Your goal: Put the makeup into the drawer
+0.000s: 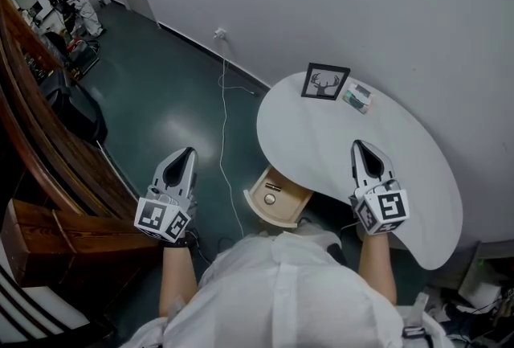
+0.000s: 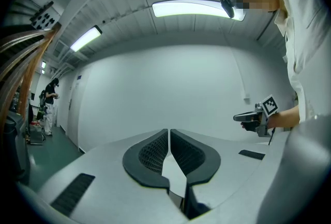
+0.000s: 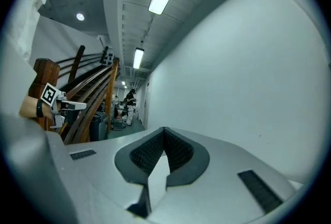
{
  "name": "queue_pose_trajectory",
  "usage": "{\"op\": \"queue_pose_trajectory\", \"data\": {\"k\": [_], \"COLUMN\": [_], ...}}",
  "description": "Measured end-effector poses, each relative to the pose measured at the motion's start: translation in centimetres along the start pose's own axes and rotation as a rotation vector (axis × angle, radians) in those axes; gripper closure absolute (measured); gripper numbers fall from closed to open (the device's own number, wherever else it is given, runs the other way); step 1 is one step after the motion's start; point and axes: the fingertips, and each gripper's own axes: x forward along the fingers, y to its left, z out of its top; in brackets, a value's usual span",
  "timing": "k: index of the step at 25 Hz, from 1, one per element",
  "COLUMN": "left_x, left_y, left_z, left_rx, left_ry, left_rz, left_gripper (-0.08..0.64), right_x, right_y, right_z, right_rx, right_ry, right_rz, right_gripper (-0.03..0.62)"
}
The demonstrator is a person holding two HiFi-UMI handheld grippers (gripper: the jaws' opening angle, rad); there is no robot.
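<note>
Left gripper [image 1: 188,152] and right gripper [image 1: 358,145]: jaws together, empty. One makeup item [image 1: 356,97] lies on the desk [image 1: 313,149] beyond the right jaws; one drawer [image 1: 277,198] open.

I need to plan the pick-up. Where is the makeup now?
In the head view, the makeup lies at the far edge of the white table, just right of the framed deer picture, close to the wall.

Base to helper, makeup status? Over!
Left tool and right tool shut, empty. Small green-and-white makeup pack untouched on white round table by black-framed deer picture. Pale wooden drawer open; nothing blocking.
</note>
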Motion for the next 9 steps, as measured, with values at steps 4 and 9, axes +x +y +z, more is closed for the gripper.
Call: {"op": "queue_pose_trajectory", "data": {"k": [4, 9], "left_x": [0.03, 0.51], "left_y": [-0.04, -0.27], "left_z": [-0.14, -0.72], "left_rx": [-0.002, 0.0], "left_ry": [0.005, 0.022], "left_rz": [-0.003, -0.016], "left_gripper": [0.54, 0.54], "right_x": [0.13, 0.54], "right_y": [0.0, -0.03], "right_z": [-0.02, -0.18], "right_rx": [-0.018, -0.029], "right_ry": [0.008, 0.011], "right_rz": [0.001, 0.01], "right_gripper": [0.583, 0.583]}}
